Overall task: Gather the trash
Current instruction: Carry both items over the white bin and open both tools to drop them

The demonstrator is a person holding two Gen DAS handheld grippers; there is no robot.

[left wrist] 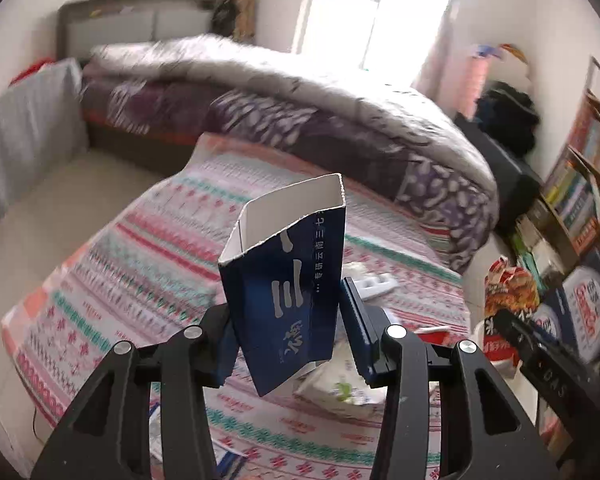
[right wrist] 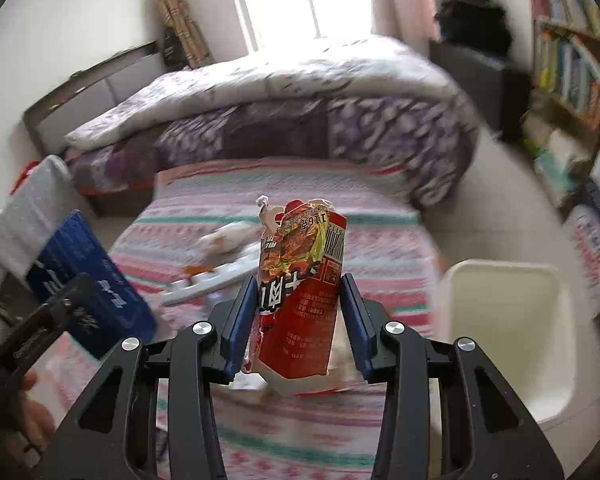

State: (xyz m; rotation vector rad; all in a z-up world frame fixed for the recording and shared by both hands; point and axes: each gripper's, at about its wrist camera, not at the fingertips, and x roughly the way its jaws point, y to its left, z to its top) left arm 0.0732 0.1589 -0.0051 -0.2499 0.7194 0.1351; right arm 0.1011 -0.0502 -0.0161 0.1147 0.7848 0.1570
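Two bits of trash are up off the bed.
The left gripper pinches a torn blue box. The right gripper pinches a ripped red wrapper. Both jaws sit partly closed. Next, I think, carry them over to the white bin and let go.

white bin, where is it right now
In the right wrist view the white bin stands on the floor at the lower right, beside the bed, to the right of the red wrapper held in the right gripper.
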